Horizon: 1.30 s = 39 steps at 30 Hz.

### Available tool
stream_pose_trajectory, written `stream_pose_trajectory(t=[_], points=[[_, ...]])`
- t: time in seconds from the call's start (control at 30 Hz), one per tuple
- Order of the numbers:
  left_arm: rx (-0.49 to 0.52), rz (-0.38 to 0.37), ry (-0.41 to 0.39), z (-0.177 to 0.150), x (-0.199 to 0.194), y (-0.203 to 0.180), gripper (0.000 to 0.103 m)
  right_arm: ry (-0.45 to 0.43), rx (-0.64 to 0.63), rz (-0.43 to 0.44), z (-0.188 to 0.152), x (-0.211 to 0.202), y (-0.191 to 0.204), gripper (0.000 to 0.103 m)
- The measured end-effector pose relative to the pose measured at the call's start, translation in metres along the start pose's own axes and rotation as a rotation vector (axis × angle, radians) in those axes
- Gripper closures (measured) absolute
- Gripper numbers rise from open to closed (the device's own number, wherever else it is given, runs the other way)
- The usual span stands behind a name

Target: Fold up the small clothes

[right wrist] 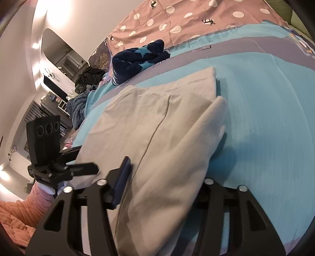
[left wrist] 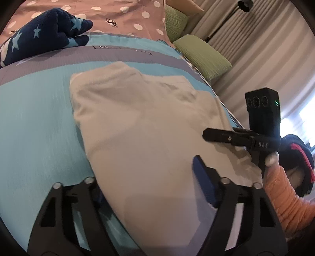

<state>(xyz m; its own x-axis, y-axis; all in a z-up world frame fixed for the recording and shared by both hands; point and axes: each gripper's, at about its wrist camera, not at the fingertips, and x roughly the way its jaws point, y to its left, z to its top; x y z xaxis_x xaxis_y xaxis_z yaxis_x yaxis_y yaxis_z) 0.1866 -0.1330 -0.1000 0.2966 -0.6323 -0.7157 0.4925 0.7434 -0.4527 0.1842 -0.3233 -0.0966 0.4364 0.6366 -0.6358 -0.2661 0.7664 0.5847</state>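
A beige garment (left wrist: 141, 118) (right wrist: 157, 118) lies folded on the turquoise bed cover (left wrist: 35, 128) (right wrist: 265, 118). Its near edge runs in between the fingers of my left gripper (left wrist: 149, 177). One blue pad (left wrist: 202, 181) stands clear at the cloth's right side, and the other finger is hidden under the fabric. My right gripper (right wrist: 163, 177) straddles the opposite near corner. Its blue pad (right wrist: 122, 181) sits beside the cloth, and its other finger is covered. Each gripper also shows in the other's view: the right gripper (left wrist: 216, 135), the left gripper (right wrist: 82, 159). Neither visibly pinches the cloth.
A navy garment with light-blue stars (left wrist: 45, 33) (right wrist: 137, 57) lies bundled at the far side, on the edge of a pink dotted sheet (left wrist: 128, 17). Green pillows (left wrist: 202, 55) and a curtain are beyond. A dark clothes pile (right wrist: 88, 78) sits at the bed's end. Orange sleeves (left wrist: 285, 197) (right wrist: 19, 216) are near.
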Motion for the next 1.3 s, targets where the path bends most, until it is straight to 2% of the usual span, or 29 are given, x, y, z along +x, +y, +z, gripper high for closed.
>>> stream_pose_trajectory(t=[0.07, 0.13, 0.23, 0.3, 0.4, 0.57, 0.73, 0.87, 1.03, 1.13, 1.3], points=[[-0.021, 0.006, -0.004, 0.005, 0.003, 0.004, 0.046, -0.001, 0.006, 0.004, 0.000, 0.002, -0.002, 0.068], [-0.045, 0.018, -0.006, 0.008, 0.004, 0.007, 0.068, -0.014, 0.003, -0.013, -0.004, 0.000, 0.002, 0.073], [-0.036, 0.031, -0.030, 0.011, -0.003, -0.002, 0.080, -0.044, 0.002, -0.054, -0.007, -0.008, 0.014, 0.080], [-0.013, 0.034, -0.056, 0.013, -0.012, -0.012, 0.083, -0.091, -0.009, -0.048, -0.008, -0.022, 0.025, 0.083], [0.048, 0.053, -0.102, 0.018, -0.031, -0.034, 0.083, -0.170, -0.066, -0.057, -0.006, -0.051, 0.048, 0.084], [0.137, 0.052, -0.190, 0.036, -0.061, -0.074, 0.083, -0.286, -0.155, -0.124, 0.004, -0.093, 0.079, 0.085], [0.198, 0.051, -0.239, 0.075, -0.071, -0.098, 0.083, -0.354, -0.188, -0.171, 0.039, -0.122, 0.079, 0.085], [0.247, 0.081, -0.272, 0.122, -0.065, -0.109, 0.083, -0.379, -0.208, -0.207, 0.083, -0.129, 0.070, 0.085], [0.243, 0.109, -0.296, 0.187, -0.041, -0.100, 0.083, -0.366, -0.141, -0.190, 0.160, -0.119, 0.029, 0.085], [0.199, 0.126, -0.296, 0.229, -0.010, -0.074, 0.083, -0.362, -0.128, -0.202, 0.194, -0.104, 0.006, 0.085], [0.187, 0.160, -0.310, 0.280, 0.032, -0.039, 0.083, -0.356, -0.090, -0.221, 0.241, -0.070, -0.031, 0.085]])
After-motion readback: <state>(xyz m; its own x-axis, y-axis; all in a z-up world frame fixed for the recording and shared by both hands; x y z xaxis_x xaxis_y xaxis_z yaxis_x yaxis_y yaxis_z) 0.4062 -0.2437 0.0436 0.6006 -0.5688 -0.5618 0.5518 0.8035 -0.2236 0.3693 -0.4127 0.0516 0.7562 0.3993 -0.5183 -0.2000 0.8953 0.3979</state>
